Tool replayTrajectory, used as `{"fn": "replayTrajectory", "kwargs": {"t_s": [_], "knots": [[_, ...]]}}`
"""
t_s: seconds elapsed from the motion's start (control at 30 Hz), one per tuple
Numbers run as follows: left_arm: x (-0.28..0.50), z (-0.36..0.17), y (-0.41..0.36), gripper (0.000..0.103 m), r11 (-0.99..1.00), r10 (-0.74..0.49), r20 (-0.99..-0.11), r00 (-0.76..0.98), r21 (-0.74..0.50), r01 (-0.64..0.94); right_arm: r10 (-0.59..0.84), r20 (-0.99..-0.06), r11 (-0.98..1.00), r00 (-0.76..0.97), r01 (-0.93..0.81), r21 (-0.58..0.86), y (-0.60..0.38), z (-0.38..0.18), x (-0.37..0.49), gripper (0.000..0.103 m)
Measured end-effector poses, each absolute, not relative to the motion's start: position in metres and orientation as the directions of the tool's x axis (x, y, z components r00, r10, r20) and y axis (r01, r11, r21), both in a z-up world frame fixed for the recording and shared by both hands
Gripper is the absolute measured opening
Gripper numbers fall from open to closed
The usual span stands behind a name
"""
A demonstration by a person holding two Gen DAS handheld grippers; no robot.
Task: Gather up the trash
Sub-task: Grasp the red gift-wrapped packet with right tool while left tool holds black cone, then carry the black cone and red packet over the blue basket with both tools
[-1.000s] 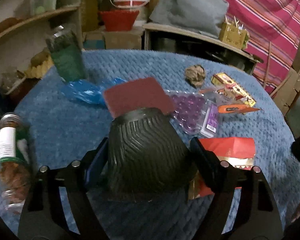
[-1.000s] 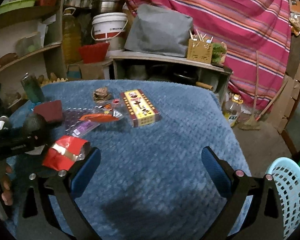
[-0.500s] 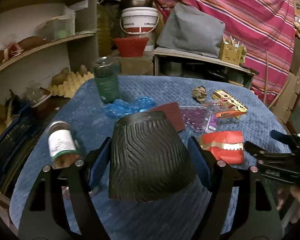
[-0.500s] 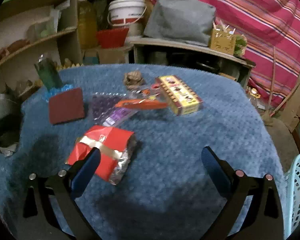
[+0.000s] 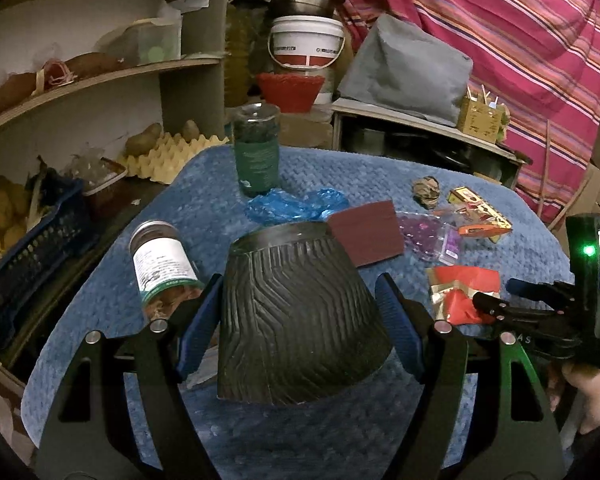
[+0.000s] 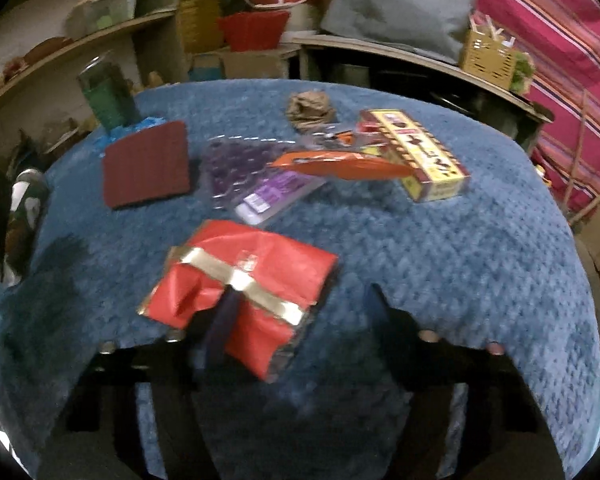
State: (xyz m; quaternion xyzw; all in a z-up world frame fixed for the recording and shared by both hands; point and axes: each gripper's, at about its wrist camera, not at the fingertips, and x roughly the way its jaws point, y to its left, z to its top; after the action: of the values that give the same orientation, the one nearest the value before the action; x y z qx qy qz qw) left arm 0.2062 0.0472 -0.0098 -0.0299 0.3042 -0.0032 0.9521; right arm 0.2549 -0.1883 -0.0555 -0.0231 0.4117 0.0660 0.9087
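- My left gripper point(image 5: 300, 312) is clamping a ribbed black cup point(image 5: 296, 320), hiding the desk point(image 5: 380, 176) beneath.
- My right gripper point(image 6: 300, 312) is blurring; its fingers have just been closing around the red wrapper point(image 6: 252, 280) lying on the desk, contact unclear.

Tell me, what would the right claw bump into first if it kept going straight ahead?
Most likely the crumpled red foil wrapper with a gold band, lying between the closing right claw fingers on the blue blanket.

Cluttered home storeroom, curved wooden shelf point(image 5: 112, 76) with potatoes on yellow egg tray point(image 5: 160, 158), white plastic bucket point(image 5: 306, 46), striped pink curtain point(image 5: 512, 40) (pantry-like)
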Motion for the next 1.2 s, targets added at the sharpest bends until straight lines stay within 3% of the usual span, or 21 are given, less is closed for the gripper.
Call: {"fn": "replayTrajectory", "kwargs": {"t_s": [0.03, 0.17, 0.23, 0.33, 1.2], "knots": [[0.207, -0.010, 0.047, 0.074, 0.998, -0.022, -0.580, 0.814, -0.057, -0.013, 0.114, -0.751, 0.988, 0.651, -0.155, 0.016, -0.186, -0.056, 0.254, 0.045], [0.206, -0.010, 0.045, 0.074, 0.999, -0.018, -0.578, 0.816, -0.052, -0.014, 0.124, -0.747, 0.985, 0.653, -0.173, 0.011, -0.183, -0.054, 0.252, 0.032], [0.205, -0.009, 0.043, 0.074, 0.999, -0.015, -0.576, 0.817, -0.046, -0.013, 0.129, -0.745, 0.986, 0.655, -0.164, 0.027, -0.187, -0.053, 0.252, 0.018], [0.204, -0.007, 0.039, 0.074, 0.999, -0.013, -0.573, 0.820, -0.041, -0.012, 0.157, -0.742, 0.985, 0.652, -0.158, 0.070, -0.196, -0.052, 0.252, 0.005], [0.192, 0.017, -0.029, 0.074, 0.995, -0.100, -0.530, 0.842, -0.046, 0.089, 0.034, -0.613, 0.996, 0.789, 0.024, 0.087, -0.322, 0.000, 0.176, 0.001]]}}
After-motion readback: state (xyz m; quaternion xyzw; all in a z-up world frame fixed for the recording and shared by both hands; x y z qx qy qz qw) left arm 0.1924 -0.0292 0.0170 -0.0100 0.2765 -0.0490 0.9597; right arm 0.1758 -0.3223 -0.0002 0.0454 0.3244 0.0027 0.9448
